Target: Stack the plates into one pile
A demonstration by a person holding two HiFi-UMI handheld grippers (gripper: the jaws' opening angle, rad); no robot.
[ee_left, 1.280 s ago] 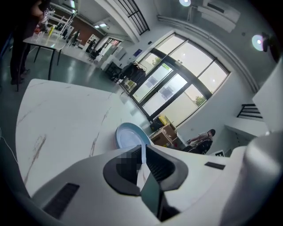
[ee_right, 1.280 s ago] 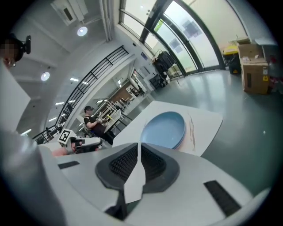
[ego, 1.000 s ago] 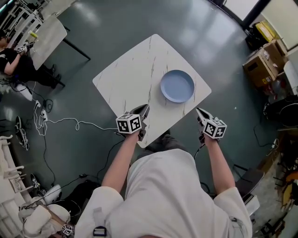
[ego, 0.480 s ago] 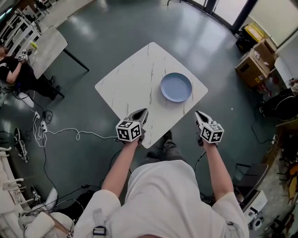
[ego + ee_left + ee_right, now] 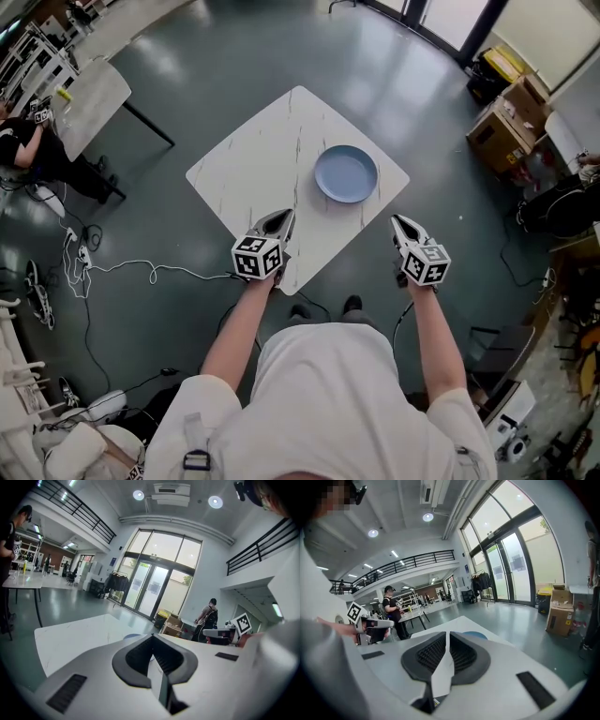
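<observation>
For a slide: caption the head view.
Left tool and right tool, shut and empty, before a marble table bearing a blue plate.

L gripper [image 5: 285, 216], R gripper [image 5: 397, 220] held forward, jaws together

Head view looks steeply down from high; 2 gripper views look across the same table [image 5: 248, 164].
</observation>
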